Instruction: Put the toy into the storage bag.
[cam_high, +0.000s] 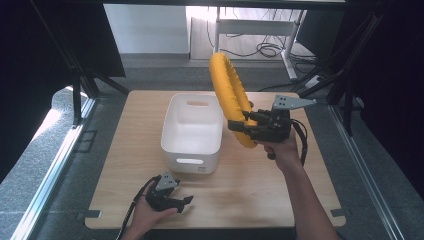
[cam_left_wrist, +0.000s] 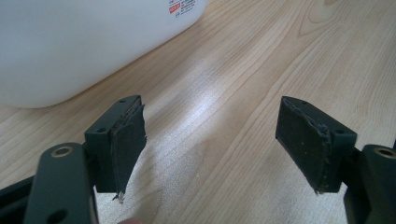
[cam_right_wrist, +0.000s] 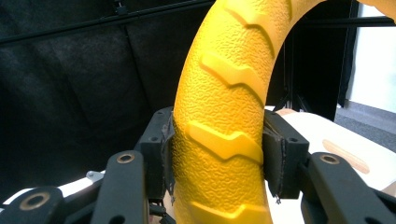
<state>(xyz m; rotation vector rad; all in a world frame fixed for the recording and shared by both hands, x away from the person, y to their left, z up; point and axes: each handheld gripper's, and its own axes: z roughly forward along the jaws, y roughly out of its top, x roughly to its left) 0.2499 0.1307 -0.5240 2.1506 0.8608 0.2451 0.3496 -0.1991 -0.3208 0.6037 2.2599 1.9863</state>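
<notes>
A yellow tyre-like ring with raised tread marks is held upright in the air, just right of the white bin. My right gripper is shut on the ring's lower part; in the right gripper view both pads press against the ring from either side. Near the table's front edge my left gripper rests low over the wood, open, with nothing between its fingers. In the left gripper view the bin's rounded lower wall shows at the upper left.
The bin looks empty and stands on a wooden table. Dark curtains and black frame poles flank the table. Grey floor, a desk frame and cables lie beyond the far edge.
</notes>
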